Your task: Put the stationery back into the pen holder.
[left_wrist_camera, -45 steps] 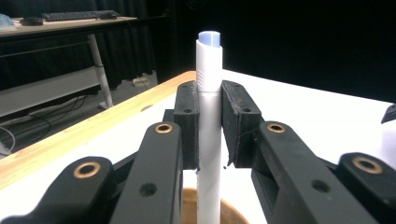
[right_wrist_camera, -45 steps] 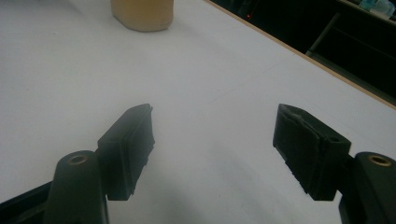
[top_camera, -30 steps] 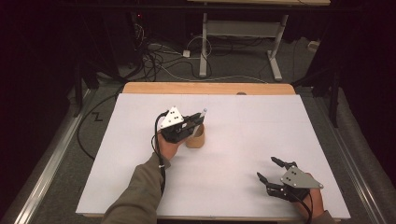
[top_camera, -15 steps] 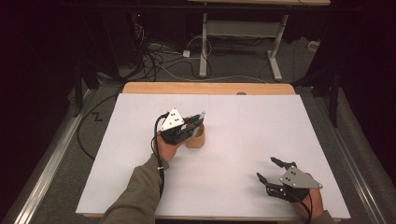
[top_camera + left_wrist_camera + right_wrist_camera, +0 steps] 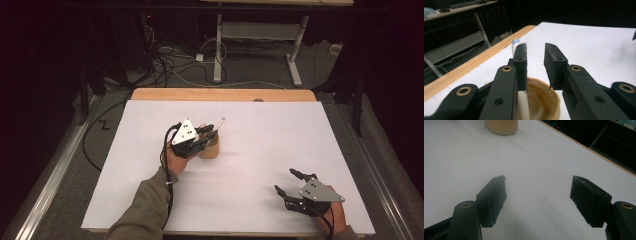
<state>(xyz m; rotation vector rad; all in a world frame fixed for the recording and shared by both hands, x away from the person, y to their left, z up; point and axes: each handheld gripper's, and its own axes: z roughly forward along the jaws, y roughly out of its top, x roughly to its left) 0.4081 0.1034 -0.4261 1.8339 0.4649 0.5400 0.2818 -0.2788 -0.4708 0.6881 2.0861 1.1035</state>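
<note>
High view: my left gripper [image 5: 210, 136] hovers over the cup [image 5: 209, 149] mid-worktop [image 5: 260, 125], its pen [image 5: 218, 122] leaning out; my right gripper [image 5: 289, 183] waits near the front edge.

Left gripper view: fingers [image 5: 521, 60] just eased apart, the pen [image 5: 524, 105] beside one pad, unpinched. I should lift straight, clearing the rim.

Right gripper view: fingers [image 5: 494, 195] spread wide, empty.
</note>
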